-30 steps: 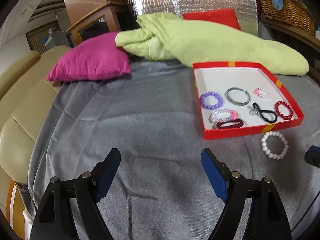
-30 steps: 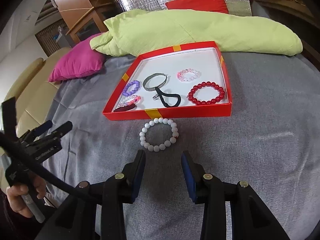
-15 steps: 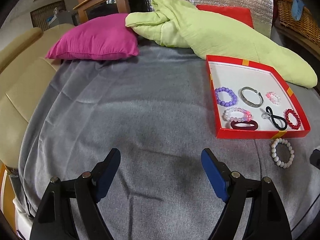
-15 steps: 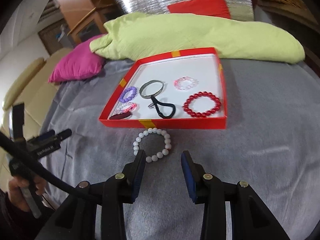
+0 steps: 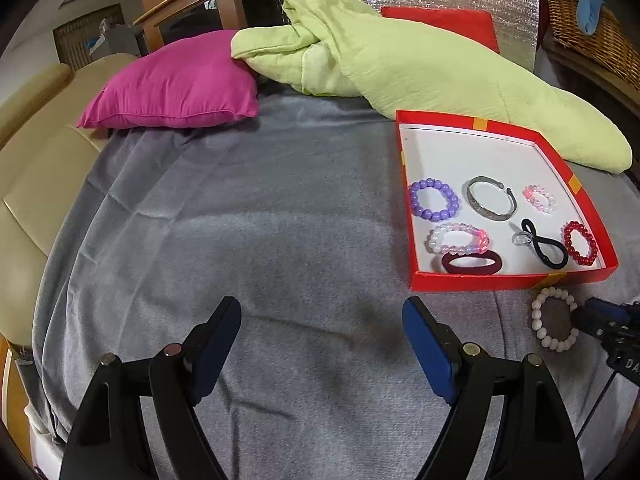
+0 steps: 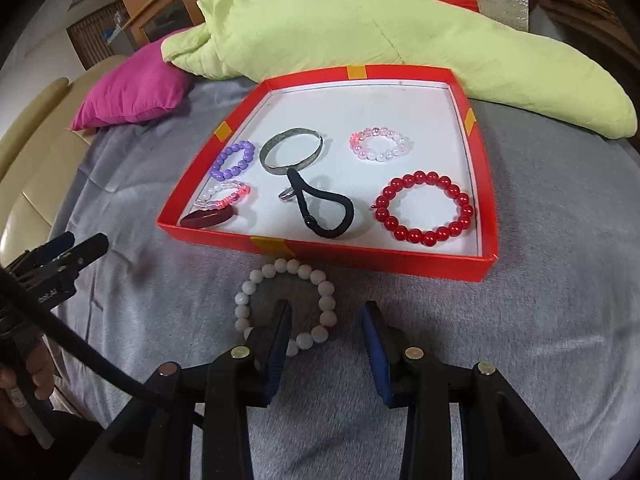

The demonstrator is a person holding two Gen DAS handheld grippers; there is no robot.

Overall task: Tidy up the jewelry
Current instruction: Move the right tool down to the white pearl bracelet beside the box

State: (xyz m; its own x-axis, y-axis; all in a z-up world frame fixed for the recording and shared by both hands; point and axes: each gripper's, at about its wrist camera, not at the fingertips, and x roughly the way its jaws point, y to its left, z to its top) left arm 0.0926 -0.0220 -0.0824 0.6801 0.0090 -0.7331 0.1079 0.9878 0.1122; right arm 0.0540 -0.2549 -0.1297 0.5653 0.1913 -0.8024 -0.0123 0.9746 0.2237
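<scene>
Left gripper [image 5: 322,322]: it is held low, with the jaws spread wide and nothing between them.
Left gripper, side view: it is seen at the left edge of the right wrist view [image 6: 66,254], gripped from below by the left hand [image 6: 20,400].
Right gripper [image 6: 326,326]: the jaws are parted moderately, nothing is clamped.
Right gripper fingers: the left finger [image 6: 276,340] is placed inside a bead ring; the other finger is kept outside it.
Right gripper tip: it is seen at the right edge of the left wrist view [image 5: 600,318].
</scene>
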